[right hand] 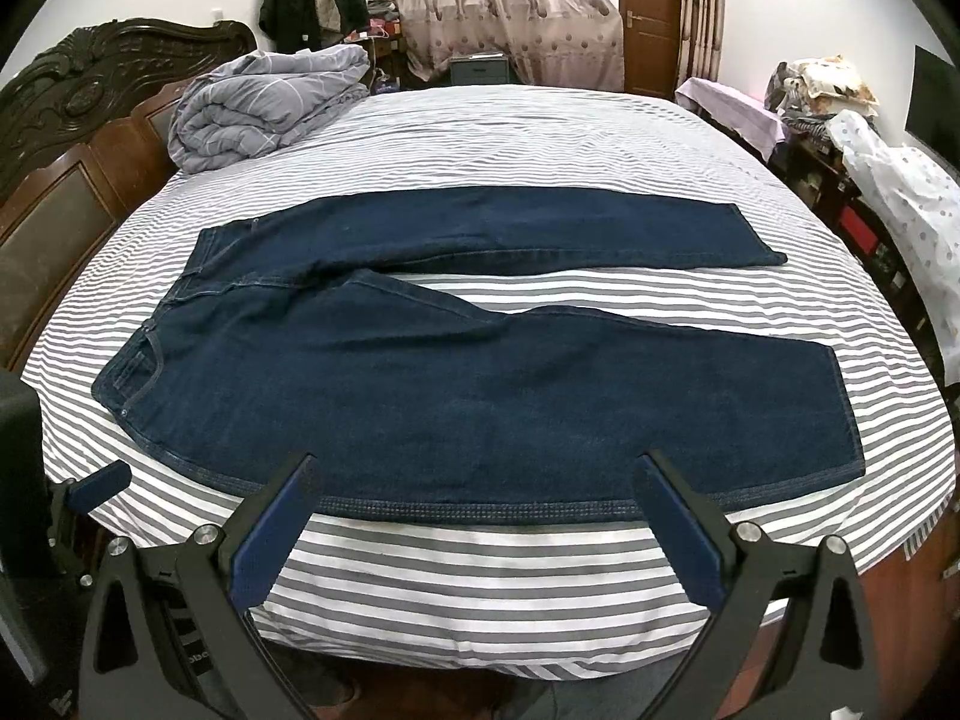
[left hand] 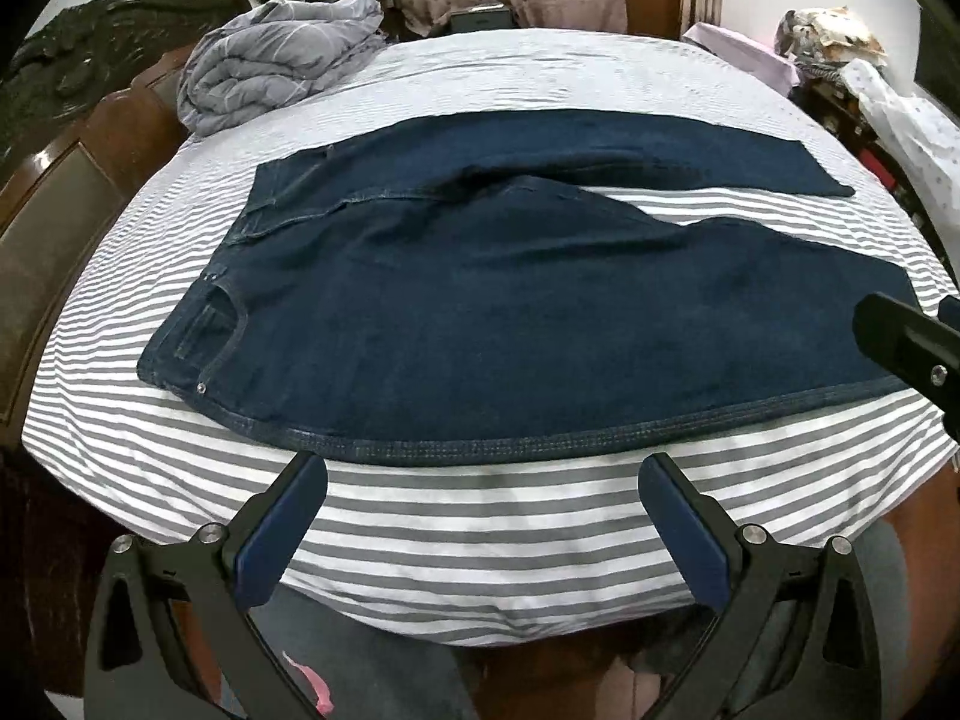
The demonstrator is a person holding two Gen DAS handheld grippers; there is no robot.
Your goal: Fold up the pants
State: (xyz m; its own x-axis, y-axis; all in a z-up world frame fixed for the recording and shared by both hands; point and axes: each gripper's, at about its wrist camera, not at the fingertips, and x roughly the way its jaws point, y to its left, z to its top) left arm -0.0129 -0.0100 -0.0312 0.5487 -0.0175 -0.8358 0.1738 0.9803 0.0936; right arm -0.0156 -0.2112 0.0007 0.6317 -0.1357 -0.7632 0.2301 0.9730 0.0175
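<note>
Dark blue jeans (left hand: 480, 312) lie spread flat on the striped bed, waist to the left, both legs running right with a gap between them; they also show in the right wrist view (right hand: 480, 384). My left gripper (left hand: 483, 480) is open and empty, hovering just in front of the near leg's outer seam, toward the waist end. My right gripper (right hand: 480, 480) is open and empty, over the same seam further right. The right gripper's fingers (left hand: 906, 342) show at the right edge of the left wrist view.
The bed (right hand: 480, 564) has a grey and white striped sheet. A folded grey duvet (right hand: 264, 108) lies at its far left corner by the carved wooden headboard (right hand: 90, 120). Cluttered furniture (right hand: 870, 180) stands along the right side. Curtains and a door are behind.
</note>
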